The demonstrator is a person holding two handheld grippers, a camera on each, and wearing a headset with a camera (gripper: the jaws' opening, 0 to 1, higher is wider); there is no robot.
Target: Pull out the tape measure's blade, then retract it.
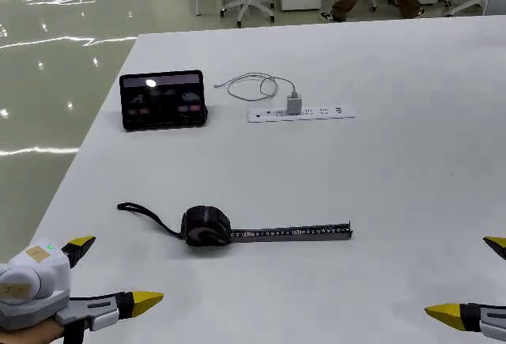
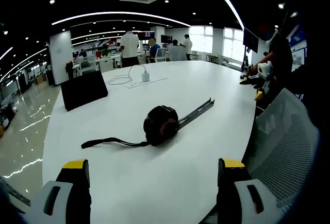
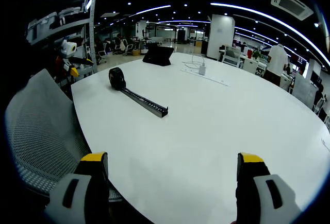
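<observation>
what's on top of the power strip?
A white charger is plugged into the power strip, its cable looped on the table behind. The socket under the charger is covered; the other sockets are too small to read.

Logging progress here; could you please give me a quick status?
Left tongs, right tongs open, empty. Black round tape measure on white table, blade extended. Nothing blocking.

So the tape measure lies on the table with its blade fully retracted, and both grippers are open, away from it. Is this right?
Not the blade: it is pulled out of the tape measure and lies on the table, as the head view shows. The left gripper and right gripper are open, away from it.
</observation>
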